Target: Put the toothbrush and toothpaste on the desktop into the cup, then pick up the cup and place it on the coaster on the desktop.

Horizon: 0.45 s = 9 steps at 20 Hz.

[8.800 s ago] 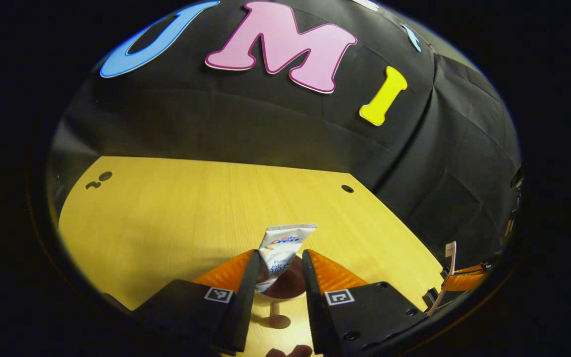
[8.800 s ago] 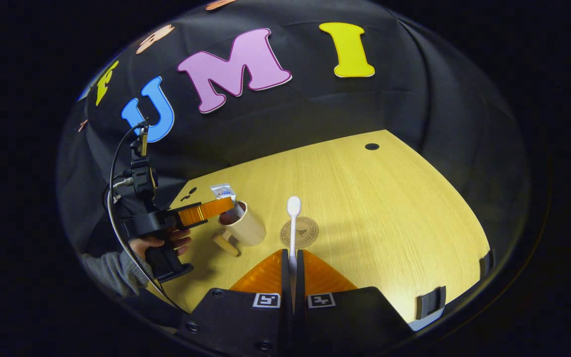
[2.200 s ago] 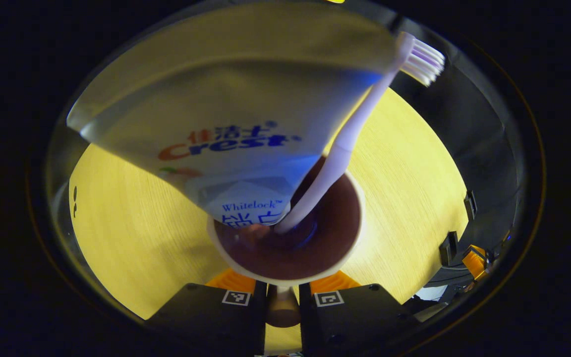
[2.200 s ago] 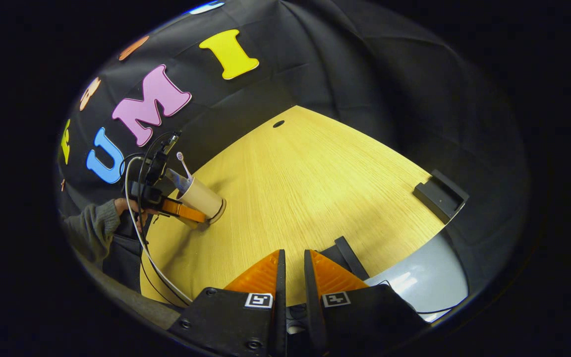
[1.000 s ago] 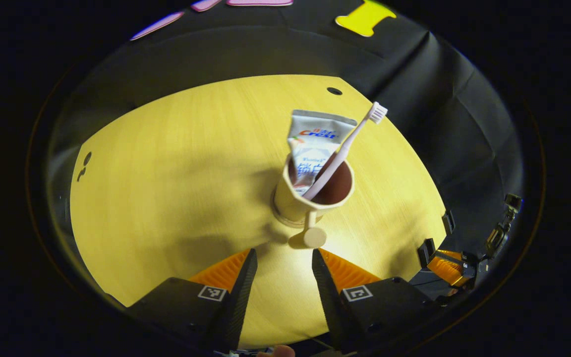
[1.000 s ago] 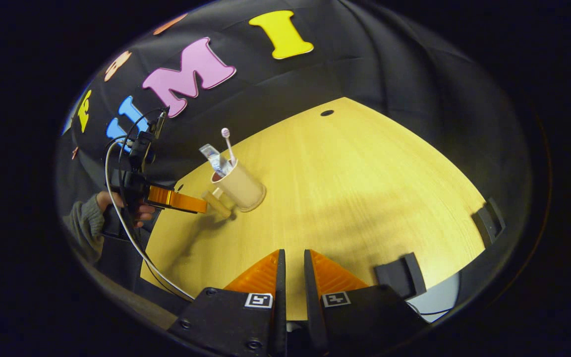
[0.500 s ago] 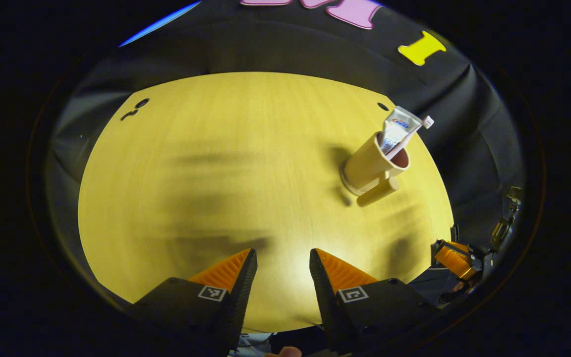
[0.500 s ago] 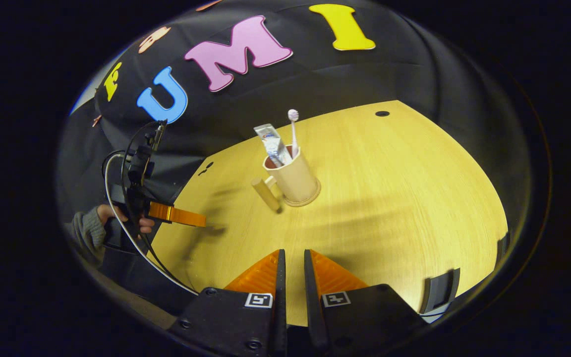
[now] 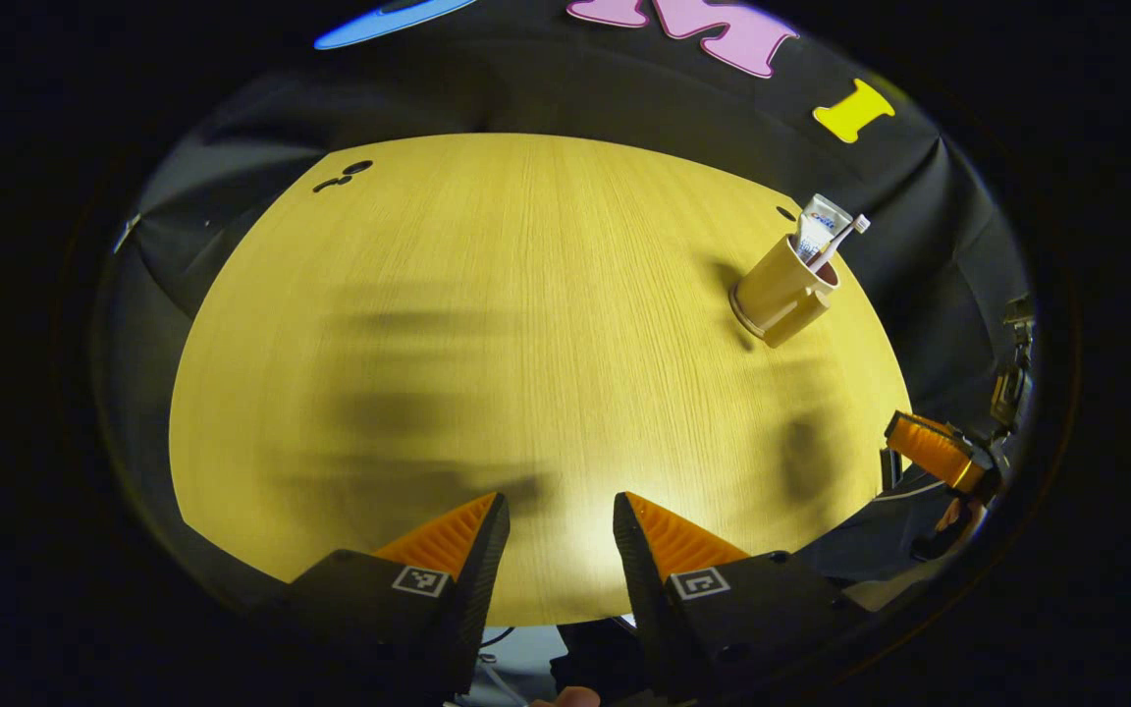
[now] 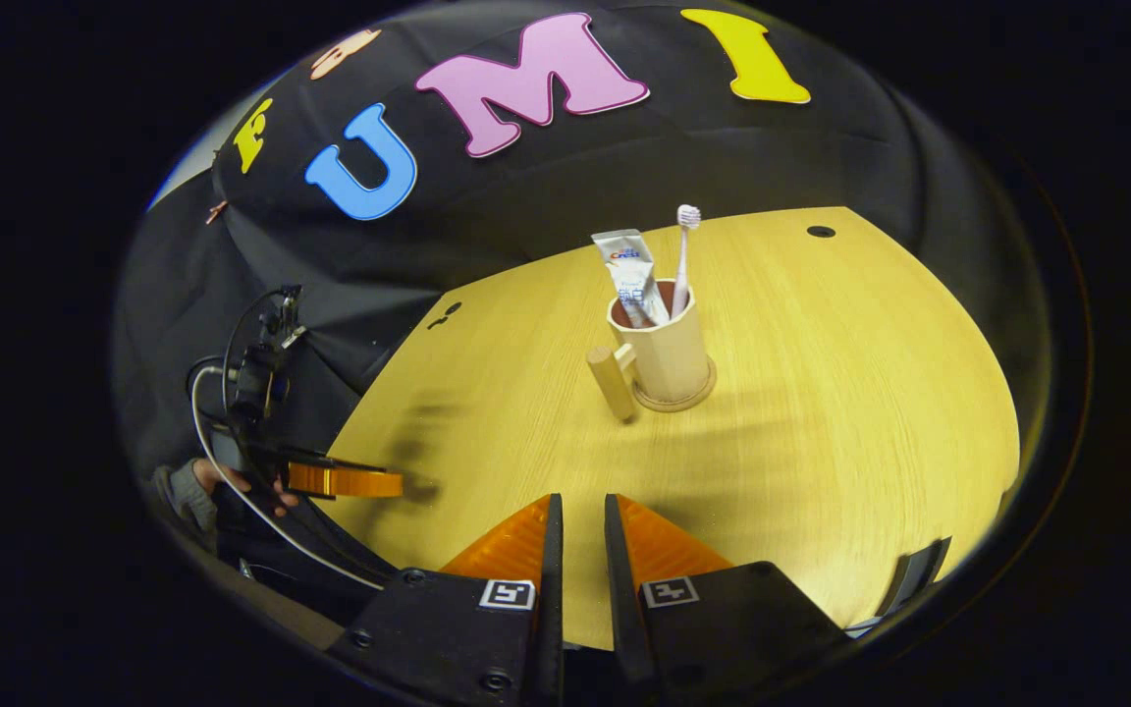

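Observation:
The tan cup (image 10: 669, 358) stands upright on the round coaster (image 10: 695, 397) in the middle of the desktop, its peg handle (image 10: 613, 383) pointing left. The toothpaste tube (image 10: 629, 270) and the white toothbrush (image 10: 683, 255) stick up out of it. In the left gripper view the cup (image 9: 780, 293) sits far off at the upper right. My left gripper (image 9: 558, 520) is open over the near table edge, holding nothing. My right gripper (image 10: 582, 535) has a narrow gap between its fingers and holds nothing, well short of the cup. The left gripper (image 10: 345, 481) also appears at the table's left edge.
The wooden desktop (image 9: 428, 344) has small dark holes near its far edge (image 10: 821, 232) and at its left side (image 10: 445, 315). A black clip (image 10: 919, 570) sits on the near right edge. A hand (image 10: 202, 491) holds the left gripper, with cables trailing from it.
My left gripper let go of the cup's handle and drew back to the table's near edge. The cup stays standing on the coaster. My right gripper has turned to face the cup.

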{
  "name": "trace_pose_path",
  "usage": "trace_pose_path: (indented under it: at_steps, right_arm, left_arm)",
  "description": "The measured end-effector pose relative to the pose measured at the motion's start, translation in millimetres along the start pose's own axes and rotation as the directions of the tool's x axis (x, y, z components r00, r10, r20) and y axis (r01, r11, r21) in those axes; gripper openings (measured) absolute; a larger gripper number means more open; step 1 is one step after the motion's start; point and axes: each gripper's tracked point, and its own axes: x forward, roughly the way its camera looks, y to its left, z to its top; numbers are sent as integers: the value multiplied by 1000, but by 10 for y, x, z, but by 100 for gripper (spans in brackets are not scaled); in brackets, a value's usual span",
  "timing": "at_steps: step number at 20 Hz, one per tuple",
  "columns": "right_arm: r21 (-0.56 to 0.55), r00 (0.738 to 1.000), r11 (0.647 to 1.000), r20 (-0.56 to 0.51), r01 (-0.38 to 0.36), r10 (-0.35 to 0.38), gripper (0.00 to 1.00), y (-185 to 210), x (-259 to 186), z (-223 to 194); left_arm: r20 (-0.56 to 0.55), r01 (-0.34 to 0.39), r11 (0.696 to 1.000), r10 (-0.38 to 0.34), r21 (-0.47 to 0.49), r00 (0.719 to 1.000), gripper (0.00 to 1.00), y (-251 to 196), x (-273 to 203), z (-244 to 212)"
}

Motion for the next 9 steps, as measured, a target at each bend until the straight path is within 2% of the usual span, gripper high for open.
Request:
trace_pose_path:
  at_steps: [4,8,9]
  right_arm:
    - [-2,1000,1000,-14,-11,11,25,140,88,0]
    - [-29,998,999,-53,-25,23,27,219,171,-79]
    - [-30,998,999,-65,-28,26,10,220,188,-90]
  left_arm:
    - [-1,23,999,-23,-22,1000,67,20,-35,-129]
    - [12,9,999,-8,-38,1000,67,63,-77,-163]
    - [14,8,999,-7,-45,1000,67,69,-82,-171]
